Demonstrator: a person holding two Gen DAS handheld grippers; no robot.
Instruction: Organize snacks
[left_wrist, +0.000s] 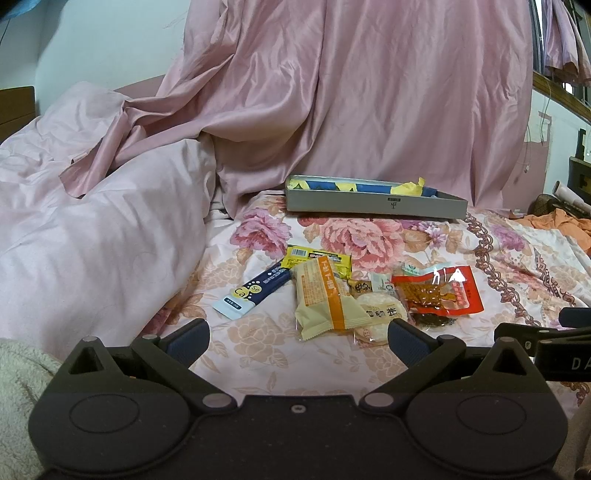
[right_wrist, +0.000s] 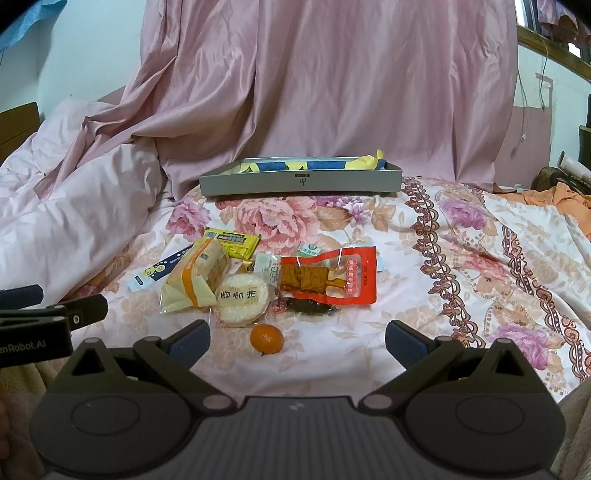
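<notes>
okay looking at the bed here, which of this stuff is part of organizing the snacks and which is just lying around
Part of the job:
grey box
red packet
round rice cracker
cream and orange pastry pack
yellow packet
blue stick sachet
small orange fruit

Just lying about:
pink curtain
pale pink duvet
orange cloth

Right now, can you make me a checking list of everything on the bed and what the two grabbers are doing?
Surface: flowered pink bedsheet, rumpled.
Job's things: grey shallow cardboard box at the back, yellow and blue wrapping inside; snack pile in front: red see-through pouch, round white rice cracker, pale yellow and orange cake packet, yellow bar wrapper, dark blue stick sachet, small orange fruit lying apart.
Clutter: orange cloth.
Grippers: left gripper, right gripper, both open, empty.
Cables: white cord on wall.
Surroundings: pink satin curtain, pale pink quilt.
</notes>
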